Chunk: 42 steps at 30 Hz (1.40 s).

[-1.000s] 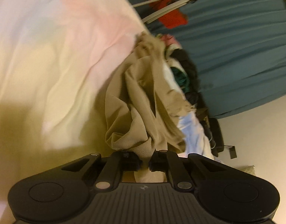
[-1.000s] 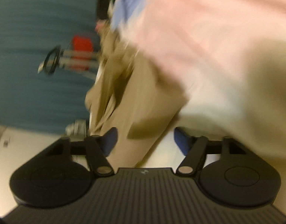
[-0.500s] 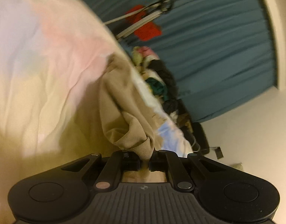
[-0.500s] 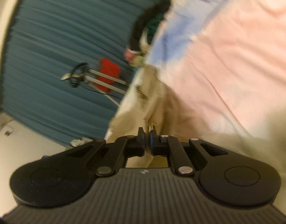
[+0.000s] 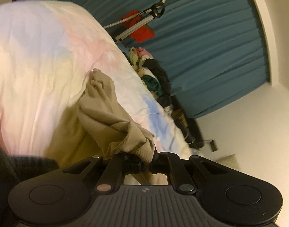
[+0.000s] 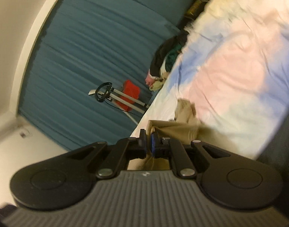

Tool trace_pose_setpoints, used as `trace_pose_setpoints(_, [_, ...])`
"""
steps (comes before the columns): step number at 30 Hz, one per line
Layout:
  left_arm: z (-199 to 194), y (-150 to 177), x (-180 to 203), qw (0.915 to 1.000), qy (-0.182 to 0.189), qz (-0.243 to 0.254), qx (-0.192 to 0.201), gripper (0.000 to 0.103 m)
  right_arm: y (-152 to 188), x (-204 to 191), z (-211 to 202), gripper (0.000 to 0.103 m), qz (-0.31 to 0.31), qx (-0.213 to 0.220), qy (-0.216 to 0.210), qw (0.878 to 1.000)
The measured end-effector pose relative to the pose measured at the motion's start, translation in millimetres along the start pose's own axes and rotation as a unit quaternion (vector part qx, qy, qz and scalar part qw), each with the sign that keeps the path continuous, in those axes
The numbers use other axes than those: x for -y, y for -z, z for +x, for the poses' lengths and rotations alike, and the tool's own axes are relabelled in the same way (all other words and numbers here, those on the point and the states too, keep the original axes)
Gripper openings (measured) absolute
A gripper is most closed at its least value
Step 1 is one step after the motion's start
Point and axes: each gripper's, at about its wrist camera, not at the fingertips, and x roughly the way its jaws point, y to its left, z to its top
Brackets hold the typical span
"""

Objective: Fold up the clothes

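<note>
Fingers [image 5: 134, 165] on ribbed tan garment [image 5: 106, 113]

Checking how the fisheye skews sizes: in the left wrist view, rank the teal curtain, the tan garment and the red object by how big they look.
1. teal curtain
2. tan garment, enlarged by nearness to the camera
3. red object, far off, so true size unsure

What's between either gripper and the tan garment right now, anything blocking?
Nothing visible. The left gripper is shut on a ribbed edge of the tan garment, and the right gripper is shut on another edge of it. The rest drapes onto the pastel bedsheet, with no other item on it.
</note>
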Motion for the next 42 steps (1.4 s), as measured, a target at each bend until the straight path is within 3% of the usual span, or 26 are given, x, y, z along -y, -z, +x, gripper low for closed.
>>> trace_pose_setpoints(6, [72, -59, 20, 0.9981, -0.058, 0.019, -0.007, 0.009, -36, -23, 99, 0.008, -0.03, -0.035, 0.036, 0.998])
trace_pose_setpoints(11, [152, -106, 8, 0.9926, -0.12, -0.001, -0.019, 0.009, -38, -3, 160, 0.008, -0.017, -0.067, 0.06, 0.996])
trace_pose_setpoints(16, [209, -117, -26, 0.9919, -0.121, 0.024, -0.029, 0.01, -40, 17, 221, 0.008, -0.004, -0.099, 0.084, 0.991])
trace_pose_setpoints(20, [236, -118, -54, 0.9935, -0.103, 0.011, -0.046, 0.012, -42, 33, 269, 0.008, 0.006, -0.125, 0.104, 0.987])
trace_pose_setpoints(26, [250, -118, -41, 0.9896, -0.112, 0.072, -0.053, 0.012, -42, 43, 285, 0.011, -0.005, -0.139, 0.109, 0.984])
trace_pose_setpoints(28, [250, -114, -33, 0.9859, -0.116, 0.109, -0.053, 0.025, -43, 38, 283, 0.015, -0.021, -0.148, 0.097, 0.984])
trace_pose_setpoints(29, [248, -112, -28, 0.9832, -0.115, 0.131, -0.053, 0.034, -44, 33, 282, 0.032, -0.033, -0.156, 0.081, 0.984])
trace_pose_setpoints(30, [245, -108, -21, 0.9803, -0.107, 0.158, -0.051, 0.056, -44, 28, 280, 0.062, -0.046, -0.163, 0.064, 0.983])
trace_pose_setpoints(31, [243, -105, -14, 0.9764, -0.102, 0.186, -0.043, 0.077, -44, 22, 277, 0.079, -0.057, -0.168, 0.046, 0.983])
trace_pose_setpoints(32, [237, -100, -7, 0.9716, -0.101, 0.212, -0.029, 0.087, -44, 15, 270, 0.093, -0.067, -0.163, 0.026, 0.984])
trace_pose_setpoints(33, [231, -94, 0, 0.9659, -0.101, 0.238, -0.014, 0.1, -43, 7, 261, 0.091, -0.086, -0.155, 0.012, 0.984])
trace_pose_setpoints(35, [218, -83, 11, 0.9537, -0.104, 0.282, 0.006, 0.102, -40, -8, 245, 0.091, -0.132, -0.151, -0.004, 0.98])
trace_pose_setpoints(41, [235, -76, 5, 0.9388, -0.148, 0.311, -0.009, 0.102, -21, -23, 224, 0.092, -0.224, -0.149, 0.006, 0.963])
trace_pose_setpoints(42, [238, -75, 4, 0.9361, -0.156, 0.315, -0.012, 0.102, -16, -23, 231, 0.078, -0.243, -0.162, 0.011, 0.956])
